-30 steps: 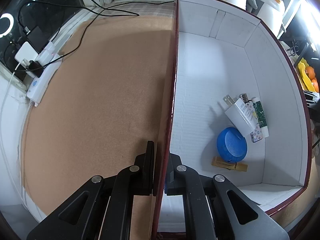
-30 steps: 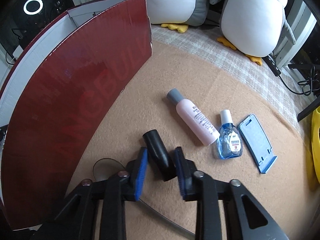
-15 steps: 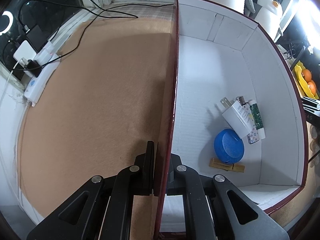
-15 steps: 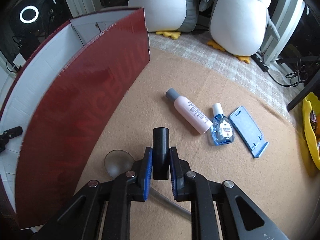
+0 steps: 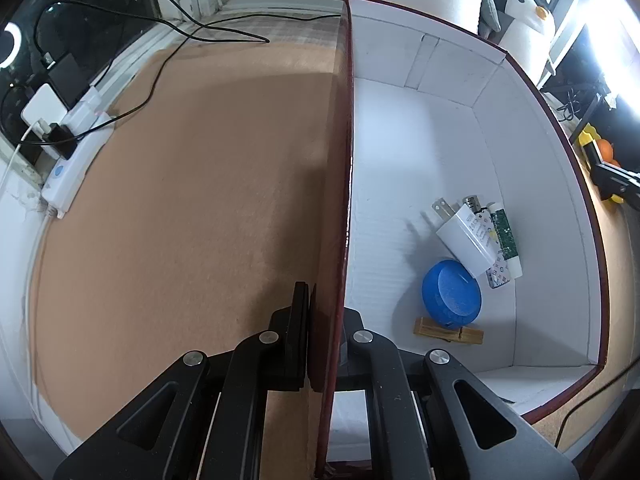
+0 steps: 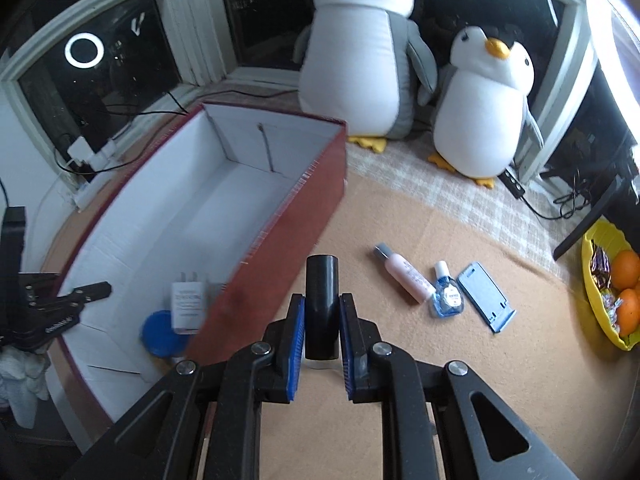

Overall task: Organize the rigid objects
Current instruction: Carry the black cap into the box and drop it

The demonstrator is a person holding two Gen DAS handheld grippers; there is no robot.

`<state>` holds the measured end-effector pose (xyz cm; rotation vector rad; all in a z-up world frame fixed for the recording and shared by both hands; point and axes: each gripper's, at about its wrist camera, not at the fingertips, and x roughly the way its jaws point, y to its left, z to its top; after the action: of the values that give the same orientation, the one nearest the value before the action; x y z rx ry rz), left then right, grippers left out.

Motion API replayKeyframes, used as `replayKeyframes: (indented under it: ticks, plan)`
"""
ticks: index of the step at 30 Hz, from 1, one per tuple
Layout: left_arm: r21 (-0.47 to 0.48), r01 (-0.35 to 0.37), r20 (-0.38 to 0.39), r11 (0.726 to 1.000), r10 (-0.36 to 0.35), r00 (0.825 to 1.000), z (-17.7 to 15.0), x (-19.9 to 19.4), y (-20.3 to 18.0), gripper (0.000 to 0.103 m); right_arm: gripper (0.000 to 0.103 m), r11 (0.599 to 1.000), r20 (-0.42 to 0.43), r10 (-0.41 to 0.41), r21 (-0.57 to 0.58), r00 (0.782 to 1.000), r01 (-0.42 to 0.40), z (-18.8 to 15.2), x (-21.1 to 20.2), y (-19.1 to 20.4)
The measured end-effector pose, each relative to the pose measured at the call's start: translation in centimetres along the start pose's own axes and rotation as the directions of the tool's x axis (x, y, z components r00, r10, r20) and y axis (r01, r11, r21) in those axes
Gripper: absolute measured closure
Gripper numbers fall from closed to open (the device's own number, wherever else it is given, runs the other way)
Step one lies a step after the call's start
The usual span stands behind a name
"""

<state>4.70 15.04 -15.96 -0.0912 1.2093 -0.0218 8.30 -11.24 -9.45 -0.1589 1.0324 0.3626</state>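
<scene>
Went from lying flat on the bench a second back to lifted clear: black tube (image 6: 321, 300) was clamped between the blue pads of the right hand-held gripper (image 6: 320, 322), low centre of the right wrist view, hanging over the tan surface just beside the red box (image 6: 280, 236) wall. Means the pickup looked done, with only the drop into the box left. Long axis ran straight along the fingers, open end pointing up-frame toward the penguins. Left hand-held gripper (image 5: 324, 332) was pinched shut on the box's wall, steadying it.
</scene>
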Motion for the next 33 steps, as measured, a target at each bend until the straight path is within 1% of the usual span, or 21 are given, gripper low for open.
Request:
replayKeyframes:
  ticks: [5,11,19,25,33]
  plan:
    - [0.006,0.009,0.004,1.000,-0.009,1.000,0.0,-0.1,-0.1,0.097,0.088,0.999,0.032,0.029,-0.044,0.999,-0.028,0.5,-1.7,2.9]
    - [0.010,0.015,0.010,1.000,-0.015,1.000,-0.1,-0.1,0.0,0.097,0.088,0.994,0.040,0.077,-0.086,0.996,-0.073,0.8,-2.6,6.5]
    - [0.016,0.016,0.012,1.000,-0.016,1.000,-0.1,-0.1,-0.1,0.097,0.088,0.984,0.002,0.122,-0.134,0.992,-0.121,0.3,-1.1,10.3]
    - [0.015,0.016,0.012,1.000,-0.016,1.000,-0.1,0.0,-0.2,0.097,0.088,0.977,-0.022,0.144,-0.154,0.989,-0.146,0.0,0.1,12.2]
    - [0.016,0.010,0.009,1.000,-0.010,1.000,0.0,0.1,-0.3,0.097,0.087,0.971,-0.026,0.136,-0.193,0.990,-0.139,-0.2,0.8,13.4]
